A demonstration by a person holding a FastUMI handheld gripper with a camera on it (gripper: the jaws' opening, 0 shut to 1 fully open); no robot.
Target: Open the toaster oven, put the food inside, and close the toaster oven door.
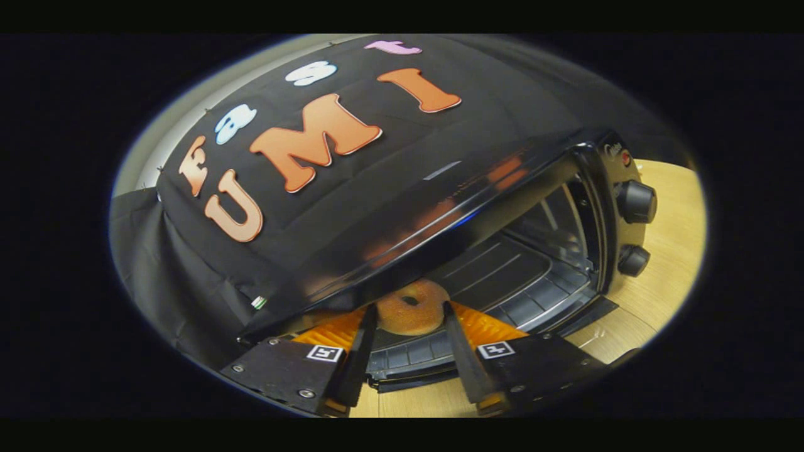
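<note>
The donut [411, 307] is held tight between the gripper [408, 314] fingers, at the open oven [540, 251] mouth. It should be pushed in gently, then let go.

the doughnut [411, 307] sits between the fingertips of the gripper [409, 309]; its far edge is hidden under the front lip of the toaster oven [477, 207], and its two sides are covered by the fingers [363, 342]. whether both fingers press on it cannot be told. the near ends of the fingers are cut off. the oven door [565, 317], beyond the right finger, shows as a thin strip, the rest covered by the gripper body. the oven interior [502, 270] beyond the doughnut is dim; its back wall cannot be made out. the marks beside the two knobs [635, 202] are too small to tell. the table [666, 251] is cut off behind the oven.
</note>
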